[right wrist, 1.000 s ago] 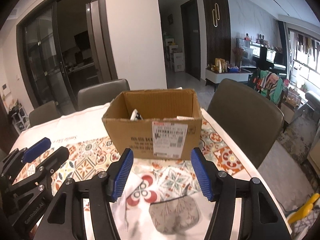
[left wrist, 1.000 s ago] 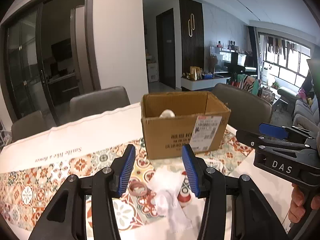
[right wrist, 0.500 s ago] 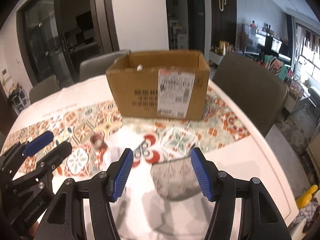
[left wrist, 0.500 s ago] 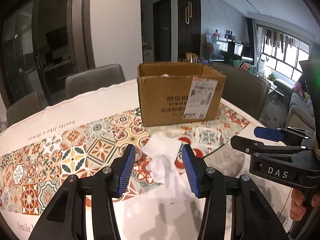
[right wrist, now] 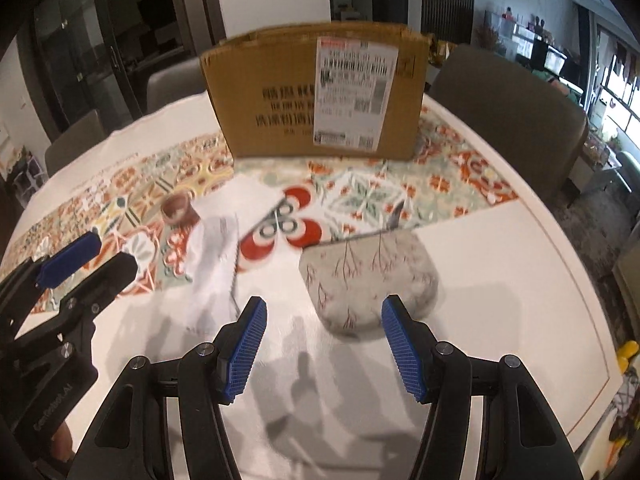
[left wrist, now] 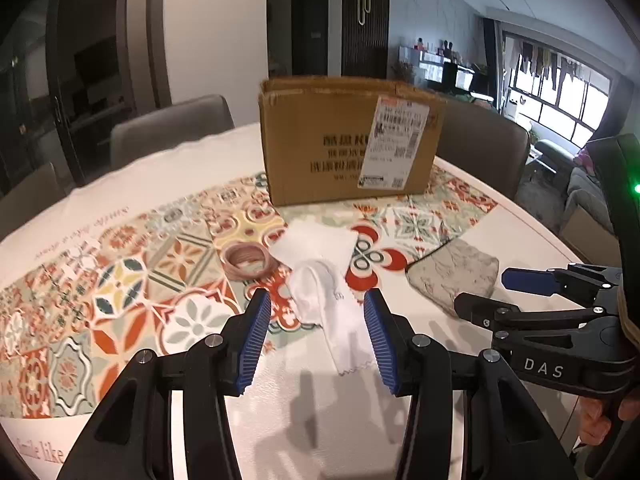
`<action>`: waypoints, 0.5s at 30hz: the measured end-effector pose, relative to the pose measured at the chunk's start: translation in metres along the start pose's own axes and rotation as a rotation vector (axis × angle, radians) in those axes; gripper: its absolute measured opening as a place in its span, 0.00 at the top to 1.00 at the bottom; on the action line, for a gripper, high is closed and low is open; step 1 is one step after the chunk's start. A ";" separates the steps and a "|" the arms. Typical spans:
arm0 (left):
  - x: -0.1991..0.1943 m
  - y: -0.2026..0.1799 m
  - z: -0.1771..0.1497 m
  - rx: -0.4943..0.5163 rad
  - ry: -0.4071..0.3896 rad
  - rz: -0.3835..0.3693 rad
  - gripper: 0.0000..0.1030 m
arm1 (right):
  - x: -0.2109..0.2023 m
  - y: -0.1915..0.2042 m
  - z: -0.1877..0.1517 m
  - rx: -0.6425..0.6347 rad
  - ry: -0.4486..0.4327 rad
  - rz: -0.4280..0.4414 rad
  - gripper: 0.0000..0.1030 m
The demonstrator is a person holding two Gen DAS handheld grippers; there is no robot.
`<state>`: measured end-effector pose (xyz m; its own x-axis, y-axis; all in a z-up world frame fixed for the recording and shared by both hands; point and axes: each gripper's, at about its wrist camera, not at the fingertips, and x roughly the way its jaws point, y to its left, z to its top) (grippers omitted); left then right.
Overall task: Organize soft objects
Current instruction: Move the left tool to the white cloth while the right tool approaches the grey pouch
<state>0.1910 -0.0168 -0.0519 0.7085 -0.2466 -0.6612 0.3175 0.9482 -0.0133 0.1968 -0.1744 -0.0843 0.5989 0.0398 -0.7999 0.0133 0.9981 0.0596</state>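
A crumpled white cloth [left wrist: 328, 292] lies on the table, its near end between the blue pads of my open left gripper [left wrist: 318, 344]. It also shows blurred in the right wrist view [right wrist: 212, 264]. A grey pouch with a red twig pattern [right wrist: 368, 280] lies just ahead of my open right gripper [right wrist: 324, 348]; it shows in the left wrist view [left wrist: 454, 272] too. A pink ring of hair ties [left wrist: 248, 260] lies left of the cloth. A cardboard box [left wrist: 348, 140] stands behind them; its inside is hidden.
The table [right wrist: 500, 280] is white with a patterned tile runner [left wrist: 120, 280]. Grey chairs [right wrist: 508, 104] stand around the far side. The table's right edge is close to the pouch. My right gripper appears at the right of the left wrist view [left wrist: 532, 292].
Both grippers have dropped lower and closer to the table. The cloth now lies between the left pads, the pouch just ahead of the right pads. Both stay open.
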 end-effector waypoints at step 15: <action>0.049 -0.001 -0.001 0.005 0.093 -0.063 0.54 | 0.031 -0.008 -0.006 -0.006 0.055 -0.047 0.40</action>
<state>0.2251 -0.0297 -0.0851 0.6259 -0.2856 -0.7257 0.3631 0.9303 -0.0530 0.2103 -0.1805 -0.1127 0.5526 -0.0050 -0.8335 0.0357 0.9992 0.0177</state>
